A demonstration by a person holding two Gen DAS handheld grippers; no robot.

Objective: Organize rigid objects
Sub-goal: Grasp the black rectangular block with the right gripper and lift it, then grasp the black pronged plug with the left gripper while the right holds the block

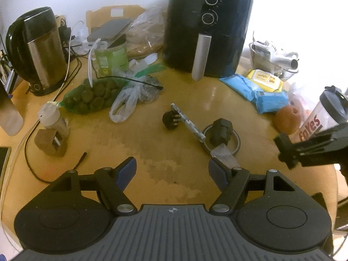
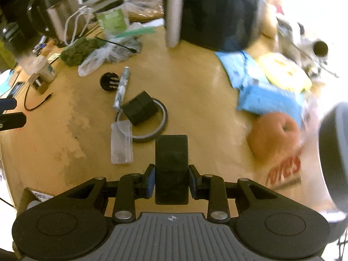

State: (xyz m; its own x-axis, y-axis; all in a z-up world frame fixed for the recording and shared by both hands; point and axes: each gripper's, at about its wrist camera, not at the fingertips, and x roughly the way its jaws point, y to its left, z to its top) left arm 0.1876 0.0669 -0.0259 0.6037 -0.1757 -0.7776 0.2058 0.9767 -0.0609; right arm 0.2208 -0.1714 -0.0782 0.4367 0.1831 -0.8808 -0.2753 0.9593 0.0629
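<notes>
My right gripper [image 2: 171, 179] is shut on a flat black block [image 2: 171, 165], held above the wooden table [image 2: 195, 82]; the same gripper [image 1: 289, 150] shows at the right edge of the left wrist view. My left gripper [image 1: 173, 169] stands open over bare table with nothing between its fingers. On the table lie a black cube-shaped part [image 1: 220, 131] [image 2: 140, 107] inside a tape ring [image 1: 237, 140] [image 2: 161, 126], a clear plastic case [image 1: 224, 155] [image 2: 121, 143], a patterned stick [image 1: 188, 121] [image 2: 122, 87] and a round black plug with pins [image 1: 170, 119] [image 2: 108, 81].
A black air fryer [image 1: 206, 28] stands at the back, a kettle [image 1: 37, 50] at back left. Blue and yellow wipe packs [image 1: 261, 87], an apple [image 1: 287, 119] [image 2: 276, 137] and a shaker bottle [image 1: 330, 111] crowd the right. Bags of produce [image 1: 95, 95], a spice jar [image 1: 51, 119] and cables lie left.
</notes>
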